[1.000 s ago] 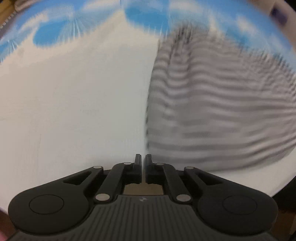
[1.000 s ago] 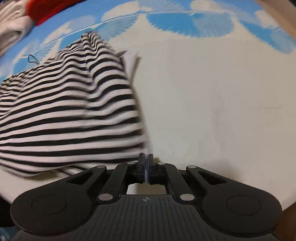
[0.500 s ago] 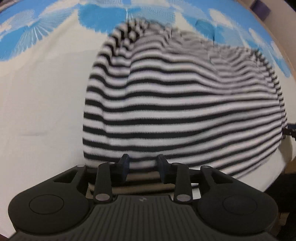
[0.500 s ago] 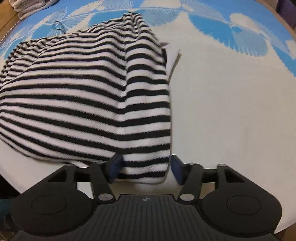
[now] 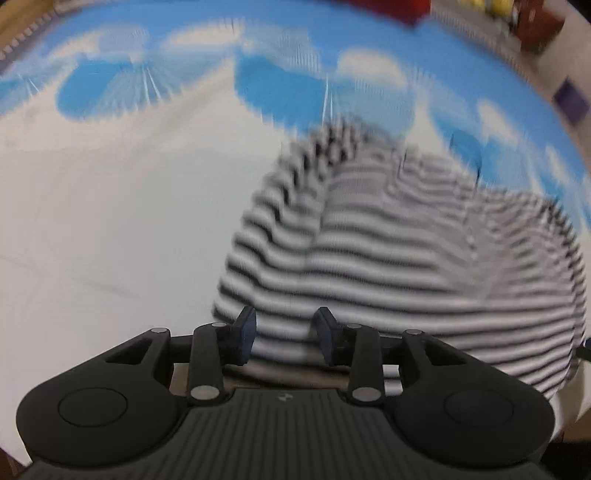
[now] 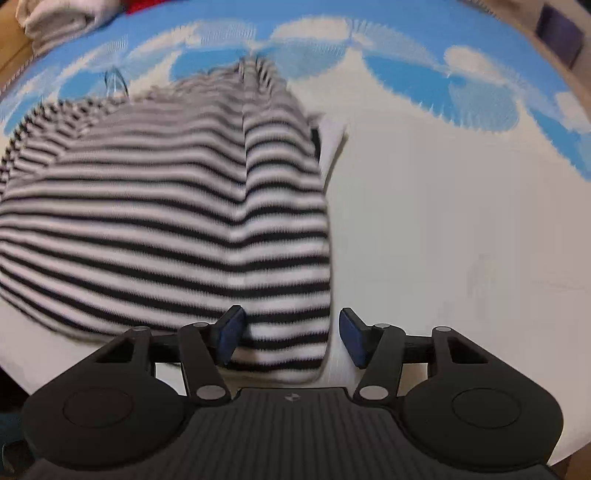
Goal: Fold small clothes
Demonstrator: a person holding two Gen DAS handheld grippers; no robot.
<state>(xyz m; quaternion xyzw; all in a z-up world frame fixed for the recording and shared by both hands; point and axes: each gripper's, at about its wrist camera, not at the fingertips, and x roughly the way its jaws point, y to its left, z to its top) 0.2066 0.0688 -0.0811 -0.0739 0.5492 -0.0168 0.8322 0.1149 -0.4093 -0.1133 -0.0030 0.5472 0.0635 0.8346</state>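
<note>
Both wrist views blurred. Striped garment [image 5: 424,266], black-and-white horizontal stripes, lies bunched on the white cloth [image 5: 110,221] with a blue leaf-print border [image 5: 280,85]. In the left wrist view it fills the centre-right and lower right of the frame, its near hem running down to the gripper. Left gripper [image 5: 286,338] at bottom centre: jaws partly spread and opening, blue pads [image 5: 246,334] apart, striped fabric seen in the gap between them, but pads not pressing on it as far as the blur allows. In the right wrist view the same garment [image 6: 166,221] takes the left and centre of the frame, right edge running roughly top to bottom down the middle; a small white flap [image 6: 332,144] pokes out at its upper right edge. Right gripper [image 6: 291,338] at bottom centre: jaws wider than the left's and closing slightly; the garment's lower right corner sits in the gap nearer the left pad [image 6: 231,332], bare white cloth showing next to the right pad, nothing clamped. Upper left corner of the right view: a pile of pale folded fabric [image 6: 59,18] with something red [image 6: 147,4] just beside it, off the cloth's blue edge. Upper right corner of both views: a dark purple object [image 6: 559,26], too blurred to identify.
</note>
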